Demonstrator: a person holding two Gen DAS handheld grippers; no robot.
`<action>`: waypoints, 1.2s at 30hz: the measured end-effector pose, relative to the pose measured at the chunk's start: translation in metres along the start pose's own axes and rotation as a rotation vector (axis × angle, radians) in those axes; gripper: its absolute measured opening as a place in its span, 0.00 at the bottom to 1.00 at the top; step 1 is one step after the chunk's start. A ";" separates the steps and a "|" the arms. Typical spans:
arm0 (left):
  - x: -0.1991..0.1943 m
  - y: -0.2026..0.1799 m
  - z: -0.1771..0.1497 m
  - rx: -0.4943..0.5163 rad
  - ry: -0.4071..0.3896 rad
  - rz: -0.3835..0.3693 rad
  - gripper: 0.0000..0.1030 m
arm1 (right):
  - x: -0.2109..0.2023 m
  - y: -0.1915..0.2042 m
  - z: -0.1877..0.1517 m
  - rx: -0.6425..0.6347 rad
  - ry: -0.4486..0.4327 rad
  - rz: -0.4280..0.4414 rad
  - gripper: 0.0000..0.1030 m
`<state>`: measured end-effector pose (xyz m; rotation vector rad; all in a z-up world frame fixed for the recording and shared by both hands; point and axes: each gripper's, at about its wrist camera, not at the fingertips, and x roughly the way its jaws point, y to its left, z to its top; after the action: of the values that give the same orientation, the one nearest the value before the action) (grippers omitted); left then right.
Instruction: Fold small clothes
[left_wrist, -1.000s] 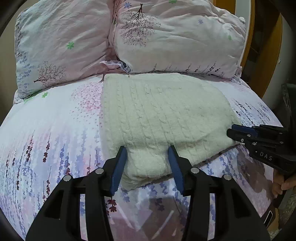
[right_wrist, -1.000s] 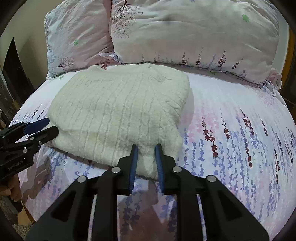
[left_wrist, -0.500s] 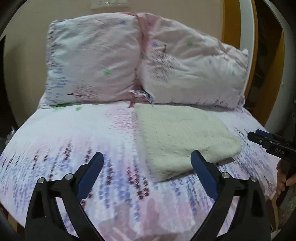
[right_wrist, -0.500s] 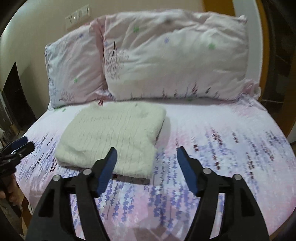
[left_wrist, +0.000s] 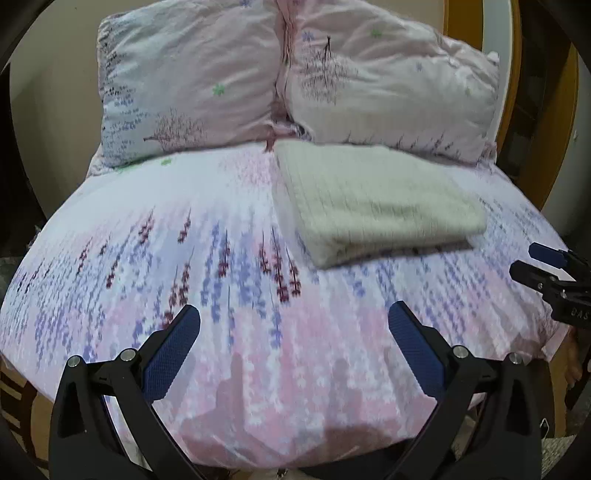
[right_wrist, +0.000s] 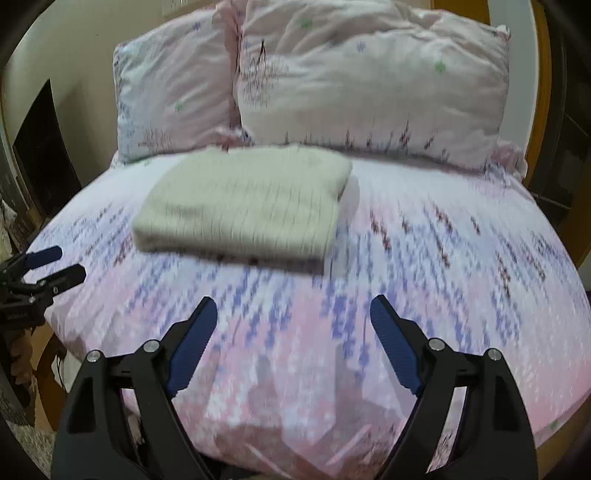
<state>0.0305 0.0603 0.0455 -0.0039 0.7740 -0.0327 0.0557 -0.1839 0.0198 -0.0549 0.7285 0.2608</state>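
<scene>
A cream cable-knit sweater (left_wrist: 369, 199) lies folded into a flat rectangle on the flowered bedsheet (left_wrist: 184, 258), just before the pillows. It also shows in the right wrist view (right_wrist: 243, 206). My left gripper (left_wrist: 293, 328) is open and empty, held back from the bed's near edge, well short of the sweater. My right gripper (right_wrist: 293, 321) is open and empty too, also pulled back. Each gripper shows at the edge of the other's view: the right one (left_wrist: 535, 264), the left one (right_wrist: 55, 266).
Two pink flowered pillows (left_wrist: 192, 85) (left_wrist: 388, 85) lean against the wall behind the sweater. A wooden headboard or frame (left_wrist: 532, 110) stands at the right. Dark furniture (right_wrist: 40, 155) stands left of the bed. The sheet drops off at the near edge.
Both grippers let go of the sweater's near edge, opened wide and drew back from the bed. The folded sweater stays flat on the sheet.
</scene>
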 end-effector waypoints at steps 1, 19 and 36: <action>0.002 -0.001 -0.002 0.002 0.017 0.003 0.99 | 0.001 0.000 -0.003 0.003 0.009 -0.003 0.85; 0.020 -0.018 -0.014 0.090 0.151 0.080 0.99 | 0.014 0.004 -0.027 -0.016 0.142 -0.027 0.85; 0.034 -0.006 -0.022 0.020 0.238 0.012 0.99 | 0.024 -0.001 -0.034 -0.026 0.179 -0.049 0.98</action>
<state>0.0393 0.0531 0.0064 0.0237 1.0118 -0.0296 0.0512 -0.1848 -0.0215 -0.1224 0.9009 0.2204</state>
